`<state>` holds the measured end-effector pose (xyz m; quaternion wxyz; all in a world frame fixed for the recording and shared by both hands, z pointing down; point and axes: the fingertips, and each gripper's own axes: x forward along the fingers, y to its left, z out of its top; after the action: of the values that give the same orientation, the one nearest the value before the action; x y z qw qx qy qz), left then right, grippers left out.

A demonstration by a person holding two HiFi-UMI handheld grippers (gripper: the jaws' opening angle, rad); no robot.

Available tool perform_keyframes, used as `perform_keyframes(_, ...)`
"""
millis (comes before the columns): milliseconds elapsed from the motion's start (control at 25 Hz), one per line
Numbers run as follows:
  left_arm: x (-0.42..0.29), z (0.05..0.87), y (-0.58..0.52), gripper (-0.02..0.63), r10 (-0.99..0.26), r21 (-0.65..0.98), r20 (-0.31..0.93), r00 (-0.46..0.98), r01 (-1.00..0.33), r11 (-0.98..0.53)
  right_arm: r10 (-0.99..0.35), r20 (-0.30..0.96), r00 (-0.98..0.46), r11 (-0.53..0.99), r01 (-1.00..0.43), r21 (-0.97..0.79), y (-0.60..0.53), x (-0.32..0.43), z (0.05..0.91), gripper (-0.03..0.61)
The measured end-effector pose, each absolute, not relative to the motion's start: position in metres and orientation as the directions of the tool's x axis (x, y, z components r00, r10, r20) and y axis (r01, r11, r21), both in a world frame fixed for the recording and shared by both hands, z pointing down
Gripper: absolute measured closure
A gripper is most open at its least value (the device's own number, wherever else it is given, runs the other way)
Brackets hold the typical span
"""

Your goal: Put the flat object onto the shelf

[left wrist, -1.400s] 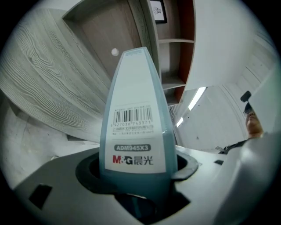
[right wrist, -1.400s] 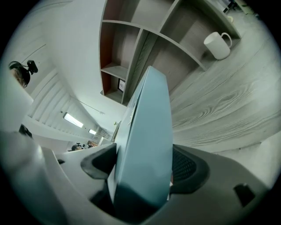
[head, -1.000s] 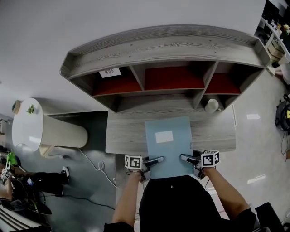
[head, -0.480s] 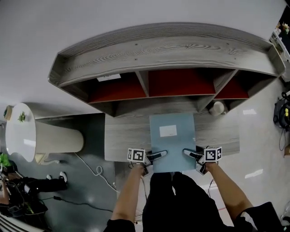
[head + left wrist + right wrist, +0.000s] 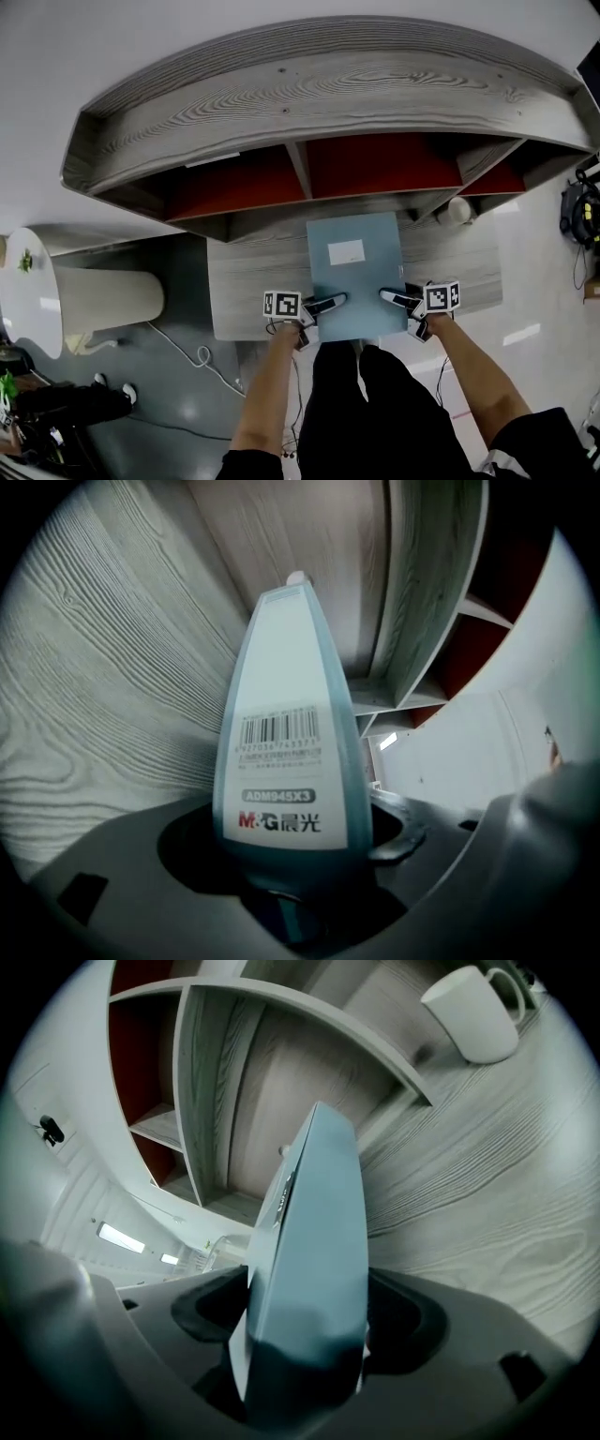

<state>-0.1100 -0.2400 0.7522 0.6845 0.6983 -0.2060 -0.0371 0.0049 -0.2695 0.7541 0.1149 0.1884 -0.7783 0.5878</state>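
grey wood desk (image 5: pixel 253 281) | shelf (image 5: pixel 309 103) | both grippers clamp folder (image 5: pixel 356 272)

Folder mid-frame, shelf above it.
The folder (image 5: pixel 354 274) sits over the desk (image 5: pixel 253 286), its far edge at the middle compartment of the shelf (image 5: pixel 319 103). The left gripper (image 5: pixel 330 302) clamps its lower-left edge and the right gripper (image 5: pixel 388 296) its lower-right. A mug (image 5: pixel 458 210) stands to the upper right.
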Motion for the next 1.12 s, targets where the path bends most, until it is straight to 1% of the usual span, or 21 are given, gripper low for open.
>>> perform_keyframes(160,-0.118,0.763,-0.253,0.290,-0.345,0.965,0.256,0.903,-0.258,0.042,-0.155,0.416,-0.896,0.231,-0.442,-0.867,-0.284,-0.002,0.766,0.206)
perform_keyframes(280,-0.124,0.772,-0.261,0.288,-0.356,0.957,0.284,0.890,-0.284,0.055,-0.170,0.462,-0.871,0.231,-0.491,-0.840,-0.295,-0.004,0.777,0.201)
perform_keyframes(520,-0.128,0.789,-0.267,0.288,-0.351,0.955,0.297,0.888,-0.275,0.111,-0.176,0.504,-0.846,0.218,-0.533,-0.818,-0.301,-0.004,0.791,0.206)
perform_keyframes(720,-0.131,0.796,-0.270,0.287,-0.333,0.942,0.336,0.881,-0.323,0.095,-0.167,0.537,-0.827,0.230,-0.563,-0.794,-0.303,-0.005,0.801,0.212)
perform_keyframes(880,-0.131,0.797,-0.275,0.283,-0.346,0.928,0.367,0.863,-0.365,0.074,-0.167,0.548,-0.820,0.225,-0.573,-0.788,-0.305,-0.004,0.805,0.215)
perform_keyframes(1120,-0.134,0.798,-0.274,0.279,-0.344,0.919,0.384,0.857,-0.389,0.059,-0.145,0.577,-0.804,0.247,-0.594,-0.765,-0.305,-0.005,0.808,0.218)
